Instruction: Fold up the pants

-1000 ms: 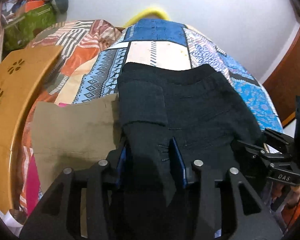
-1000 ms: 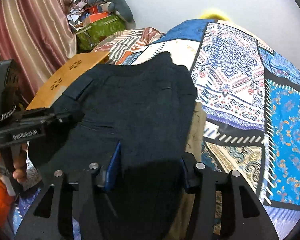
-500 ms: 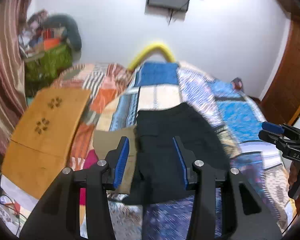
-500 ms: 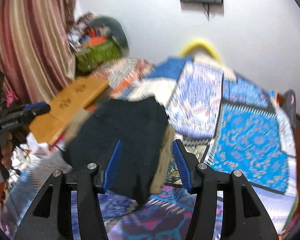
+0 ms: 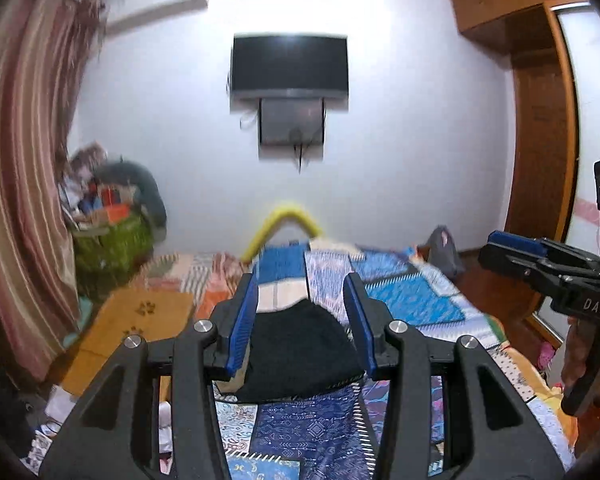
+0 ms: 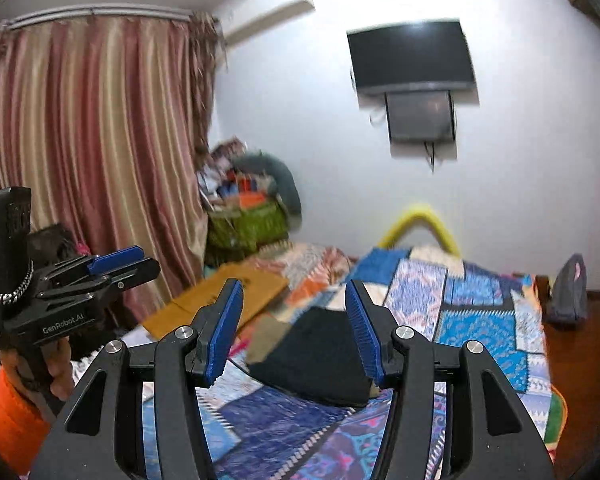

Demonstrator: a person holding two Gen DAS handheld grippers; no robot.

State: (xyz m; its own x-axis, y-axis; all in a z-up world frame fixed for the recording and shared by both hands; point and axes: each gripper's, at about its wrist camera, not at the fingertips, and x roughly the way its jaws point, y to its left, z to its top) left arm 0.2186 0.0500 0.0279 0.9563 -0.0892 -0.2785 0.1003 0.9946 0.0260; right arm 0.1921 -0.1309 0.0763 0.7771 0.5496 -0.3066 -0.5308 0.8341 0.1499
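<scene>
Both tongs, left (image 5: 300, 312) and right (image 6: 294, 320), stood spread and empty; black pants (image 5: 300, 356) at 12 o'clock risked slumping unfolded.

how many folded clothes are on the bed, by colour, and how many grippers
black folded pants: 1
tan folded garment under them: 1
grippers: 2, left gripper and right gripper, both open and empty
total: 4
</scene>
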